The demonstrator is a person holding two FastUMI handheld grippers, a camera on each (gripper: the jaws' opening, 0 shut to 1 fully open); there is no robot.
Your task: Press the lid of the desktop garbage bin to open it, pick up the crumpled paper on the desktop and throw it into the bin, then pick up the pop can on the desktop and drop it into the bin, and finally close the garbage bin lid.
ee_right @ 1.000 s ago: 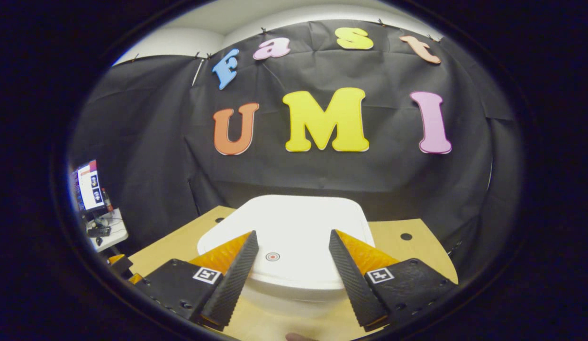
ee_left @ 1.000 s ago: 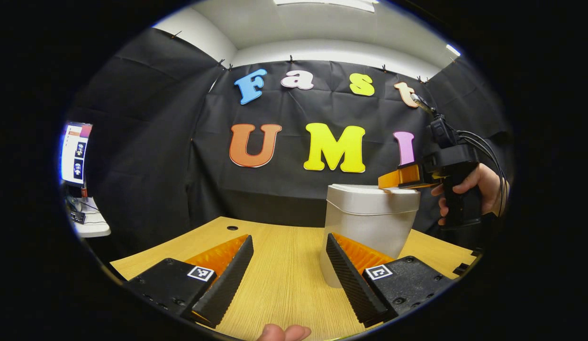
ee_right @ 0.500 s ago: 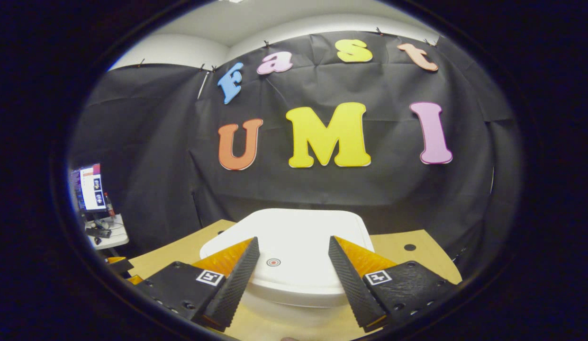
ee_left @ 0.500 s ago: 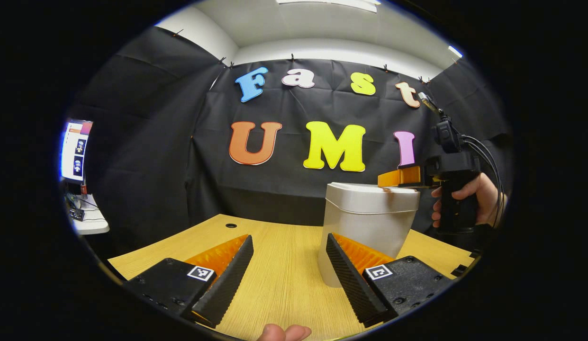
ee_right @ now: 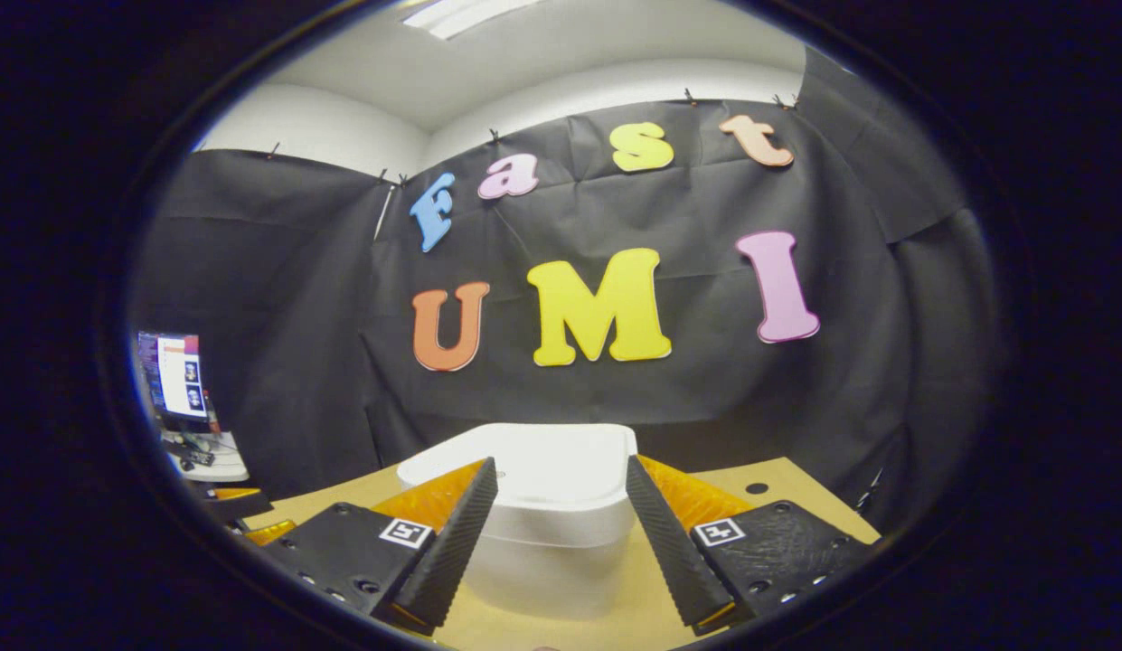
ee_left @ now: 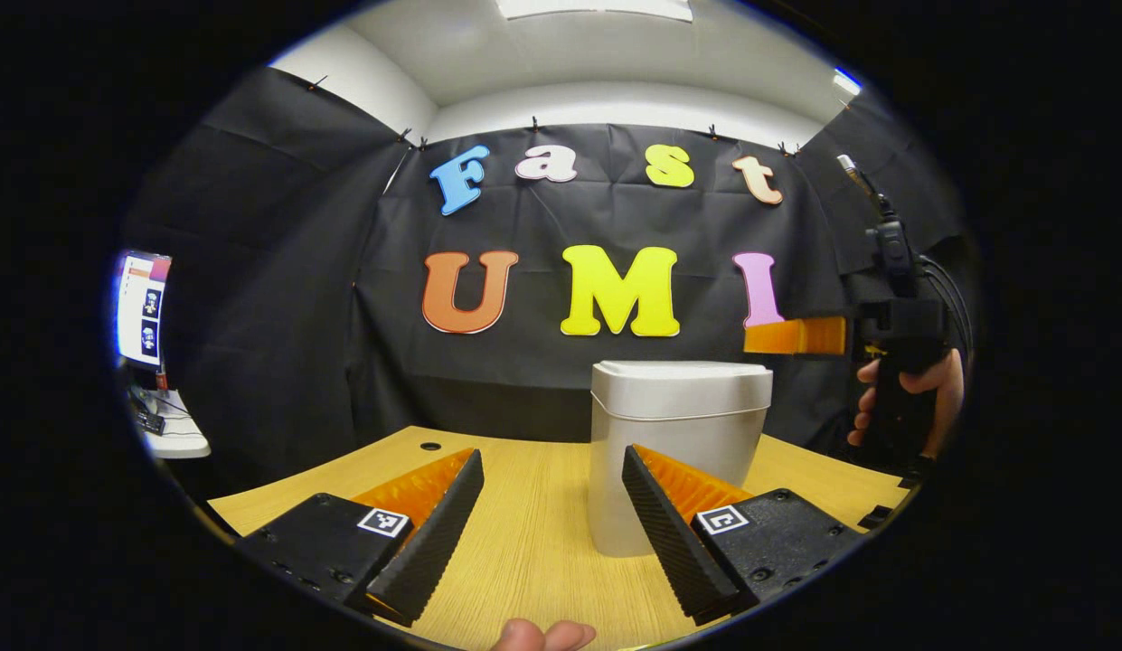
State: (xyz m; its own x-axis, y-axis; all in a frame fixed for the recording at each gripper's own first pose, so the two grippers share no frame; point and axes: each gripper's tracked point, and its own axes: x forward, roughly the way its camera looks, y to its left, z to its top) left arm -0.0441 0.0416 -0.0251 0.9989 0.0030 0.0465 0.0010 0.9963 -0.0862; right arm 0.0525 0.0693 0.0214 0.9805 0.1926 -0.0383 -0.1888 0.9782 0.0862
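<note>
A white desktop bin (ee_left: 674,470) stands on the wooden table (ee_left: 524,551) with its lid (ee_left: 683,378) down flat. My left gripper (ee_left: 551,511) is open and low over the table, with the bin just beyond its right finger and nothing between the fingers. My right gripper (ee_left: 770,336), held by a hand (ee_left: 913,398), hovers above and to the right of the lid, clear of it. In the right gripper view, the right gripper (ee_right: 561,533) is open, and the lid (ee_right: 533,457) and bin (ee_right: 547,561) sit past its fingertips.
A lit monitor (ee_left: 140,307) stands on a white side desk (ee_left: 176,438) far left. The table has a cable hole (ee_left: 430,446) near its back edge and another (ee_right: 756,488) right of the bin. Black cloth walls close off the back and sides.
My right gripper has lifted off the bin lid and drawn back to the right. The lid stays down. My left gripper has shifted slightly, so the bin sits more centred.
</note>
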